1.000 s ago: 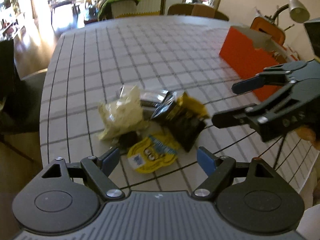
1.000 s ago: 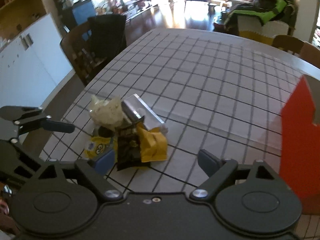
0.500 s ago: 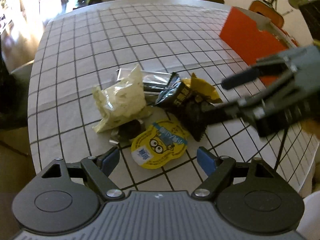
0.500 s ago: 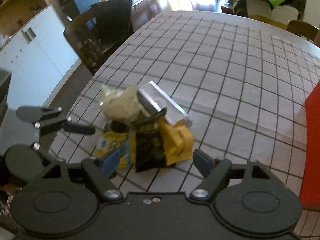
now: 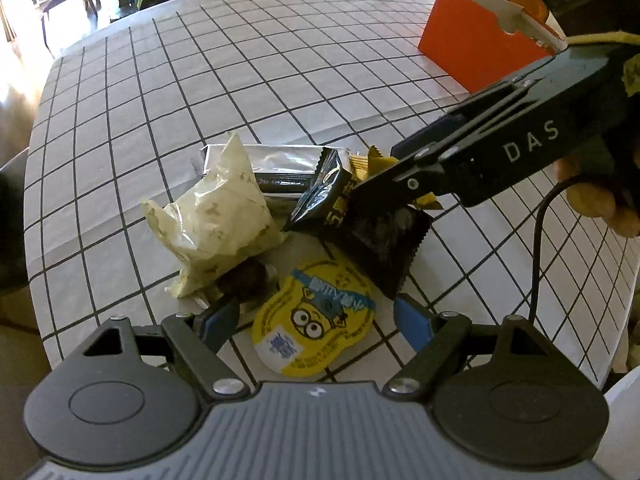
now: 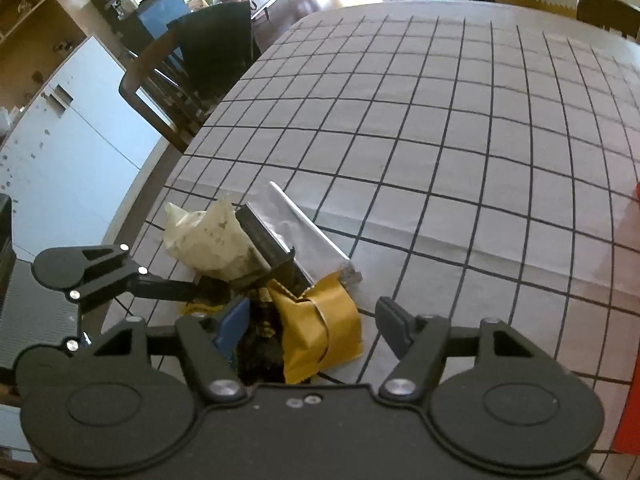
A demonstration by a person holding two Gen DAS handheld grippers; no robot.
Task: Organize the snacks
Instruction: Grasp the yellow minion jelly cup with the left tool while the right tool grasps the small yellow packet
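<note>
Snack pile sits near the close edge of the gridded surface [image 5: 280, 80], everything overlapping, so outlines are partial. Pale crumpled bag [image 5: 212, 216] covers the left end of the silver foil pack [image 5: 280, 164] and most of a small dark wrapped item [image 5: 244, 278]; can't tell what that one is. Black pouch [image 5: 372, 232] lies over the foil pack's right end; its upper part is hidden behind the right gripper [image 6: 314, 322] body in the left view. Yellow packet [image 6: 320, 332] is only a sliver in the left view and clearer in the right view, lying between the right gripper's fingers with the black pouch, whose print there is too dark to read. Those fingers are spread wide on either side of both items, not pinching anything; contact with the pouch can't be confirmed. Left gripper [image 5: 316, 314] is likewise released, fingers apart, straddling the yellow cartoon-lid cup [image 5: 316, 320], whose near edge is cut off by the gripper body. Orange box [image 5: 476, 48] stands well apart at the far right; only a strip of it is visible at the right view's edge. A black cable [image 5: 536, 248] hangs below the right gripper. Dark chair [image 6: 200, 64] stands beside the surface's left side.
</note>
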